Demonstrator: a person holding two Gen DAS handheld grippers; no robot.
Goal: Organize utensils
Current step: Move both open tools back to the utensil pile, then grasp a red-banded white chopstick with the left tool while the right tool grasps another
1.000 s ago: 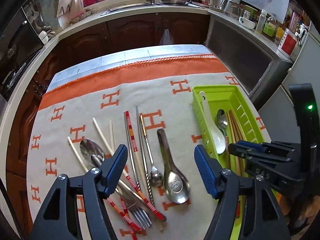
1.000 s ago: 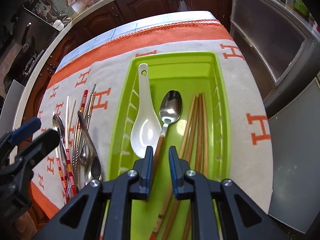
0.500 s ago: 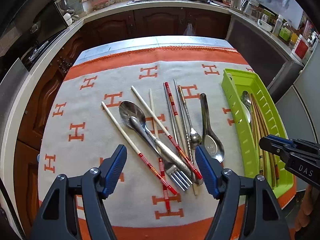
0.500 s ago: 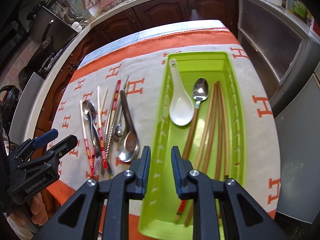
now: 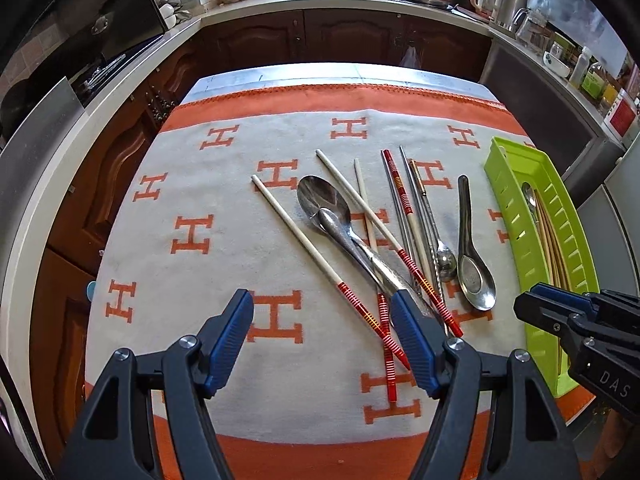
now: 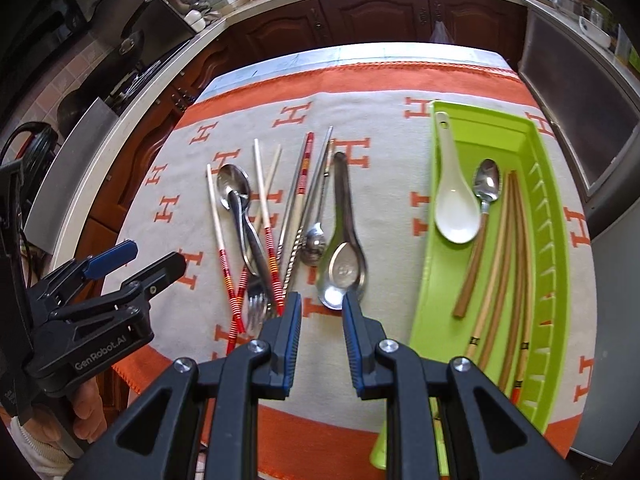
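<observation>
A bench (image 5: 280, 74) under an orange-and-cream cloth (image 6: 380, 120) carries a green tray (image 6: 556, 216) on its right, holding a white spoon (image 6: 454, 208), a wood-handled spoon (image 6: 486, 184) and chopsticks (image 6: 516, 248). Loose cutlery (image 5: 384, 240) lies left of it. The left gripper (image 5: 324, 340) has its jaws wide apart and empty; the right gripper (image 6: 320, 312) stands narrowly parted, gripping nothing.

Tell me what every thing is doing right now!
left gripper: open, empty.
right gripper: open, empty.
green tray: on the cloth, partly filled.
white spoon: lying in the tray.
wooden chopsticks: lying in the tray.
wooden-handled spoon: lying in the tray.
metal soup spoon: loose on the cloth.
fork: loose, under the red-striped chopsticks.
</observation>
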